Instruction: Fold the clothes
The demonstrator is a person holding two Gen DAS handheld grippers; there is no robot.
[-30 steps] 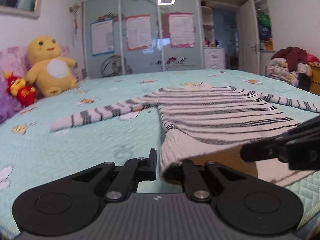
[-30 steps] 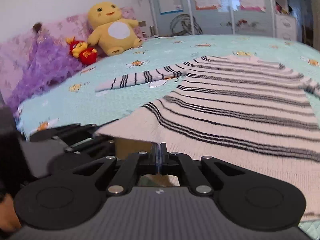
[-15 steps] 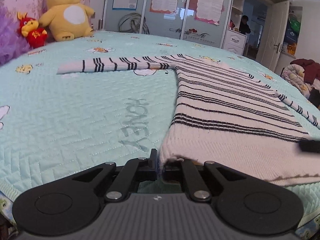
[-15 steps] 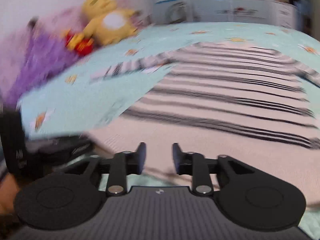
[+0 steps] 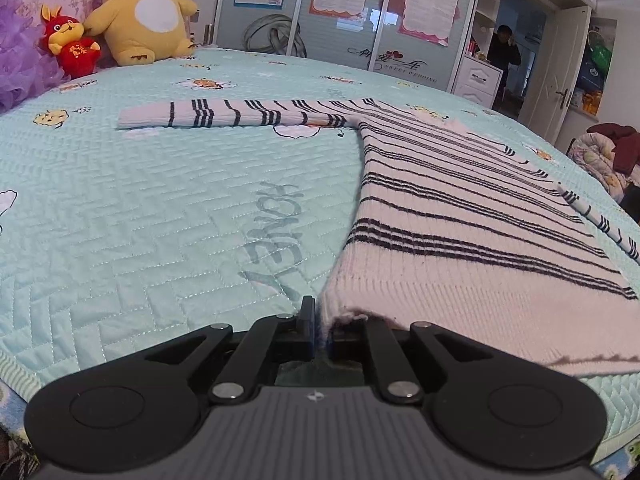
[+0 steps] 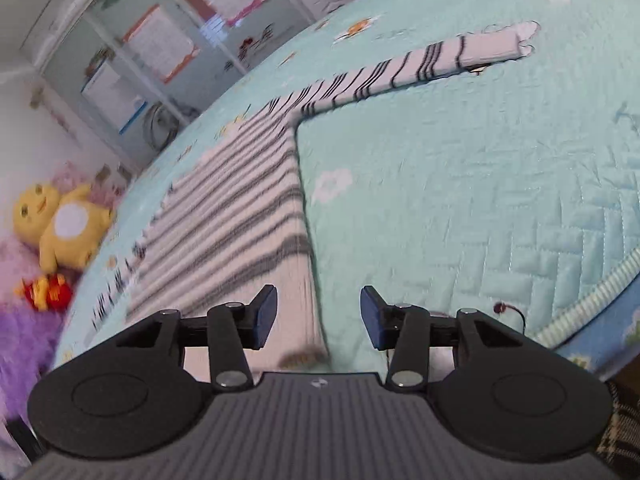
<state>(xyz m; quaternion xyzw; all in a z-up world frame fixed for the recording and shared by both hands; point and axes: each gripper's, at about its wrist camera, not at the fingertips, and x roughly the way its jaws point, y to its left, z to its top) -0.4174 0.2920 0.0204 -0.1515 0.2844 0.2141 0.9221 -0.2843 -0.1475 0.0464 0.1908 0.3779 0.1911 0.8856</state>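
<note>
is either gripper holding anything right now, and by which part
The left gripper pinches the striped sweater at its near hem corner. The right gripper is open, holding nothing.

Home bedroom: bed with quilted turquoise bedspread point(image 5: 140, 208), yellow plush toy point(image 5: 144, 12) and red plush toy point(image 5: 74, 46) at headboard, glass-fronted sliding wardrobe point(image 5: 344, 12), white drawer unit point(image 5: 480, 80).

My jaws are matt black plastic with shiny metal pivots, pictured over a ribbed-knit striped sweater point(image 5: 460, 216) on a stitched, faintly glossy quilt point(image 5: 140, 208); behind, a plush toy point(image 5: 144, 12) and glossy glass doors point(image 5: 340, 12).
</note>
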